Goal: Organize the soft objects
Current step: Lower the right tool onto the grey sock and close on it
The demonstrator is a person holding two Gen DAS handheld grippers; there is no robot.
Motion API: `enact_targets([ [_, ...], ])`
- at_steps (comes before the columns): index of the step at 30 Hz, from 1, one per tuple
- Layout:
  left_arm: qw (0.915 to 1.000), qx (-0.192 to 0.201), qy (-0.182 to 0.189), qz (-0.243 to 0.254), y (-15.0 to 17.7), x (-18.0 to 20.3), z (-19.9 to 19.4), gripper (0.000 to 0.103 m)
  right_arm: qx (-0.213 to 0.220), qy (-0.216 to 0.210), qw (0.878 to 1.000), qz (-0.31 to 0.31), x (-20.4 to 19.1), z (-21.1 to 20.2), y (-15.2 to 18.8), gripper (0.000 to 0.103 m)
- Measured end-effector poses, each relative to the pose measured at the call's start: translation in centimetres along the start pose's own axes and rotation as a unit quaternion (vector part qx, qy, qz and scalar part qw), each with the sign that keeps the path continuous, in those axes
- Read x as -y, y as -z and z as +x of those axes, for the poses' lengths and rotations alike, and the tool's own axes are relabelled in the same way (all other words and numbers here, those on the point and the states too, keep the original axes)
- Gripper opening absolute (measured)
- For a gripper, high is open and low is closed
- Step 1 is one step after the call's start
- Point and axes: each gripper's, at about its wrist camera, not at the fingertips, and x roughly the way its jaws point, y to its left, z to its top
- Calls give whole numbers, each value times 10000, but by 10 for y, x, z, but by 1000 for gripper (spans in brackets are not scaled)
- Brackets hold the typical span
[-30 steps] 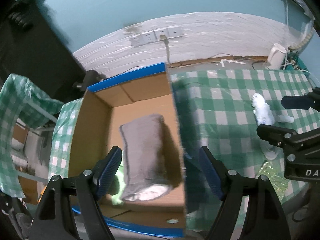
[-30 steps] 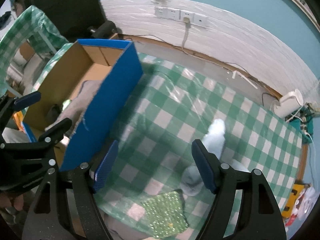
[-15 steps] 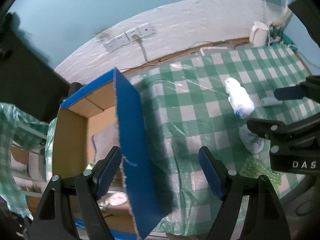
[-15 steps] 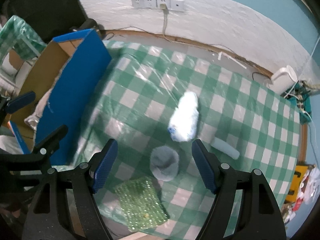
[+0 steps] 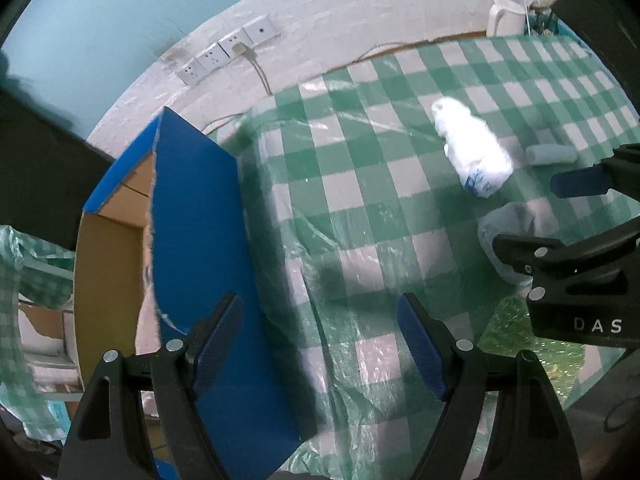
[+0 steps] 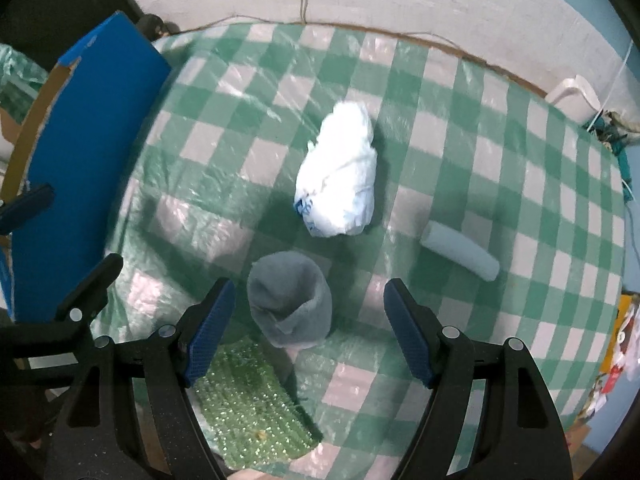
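Note:
On the green-checked table point(image 6: 248, 128) lie a white plastic-wrapped bundle point(image 6: 340, 184), a rolled grey sock point(image 6: 290, 300), a pale blue roll point(image 6: 460, 250) and a green sequined cloth point(image 6: 248, 404). My right gripper point(image 6: 306, 328) hangs open above the grey sock, which lies between its blue pads without touching them. My left gripper point(image 5: 320, 344) is open and empty over the table's left edge, beside the blue cardboard box point(image 5: 192, 220). The white bundle point(image 5: 472, 156) and grey sock point(image 5: 504, 232) also show in the left wrist view, partly behind the right gripper point(image 5: 572, 216).
The blue box point(image 6: 80, 128) stands off the table's left side, its brown inside point(image 5: 104, 280) mostly hidden by its wall. A white wall with sockets point(image 5: 228, 52) and a hanging cable lies beyond. A white kettle point(image 6: 576, 96) sits at the far right.
Both grippers moved right, away from the box, and sank toward the table. The grey towel in the box dropped out of view. The grey sock came between the right gripper's pads.

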Motion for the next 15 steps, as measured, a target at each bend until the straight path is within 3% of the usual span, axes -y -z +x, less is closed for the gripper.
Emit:
enact_targets([
  [11,9994,-247,108,221,5,15,21,80,-311,-17,9995,-8,-5,37,2,76],
  [13,9992,-252,129,281,6,19,21,80,-292,-39,9995,-54,-5,40,3,69],
  [15,9991,-250,141,317,6,22,21,80,-319,-113,9994,-101,-6,44,3,47],
])
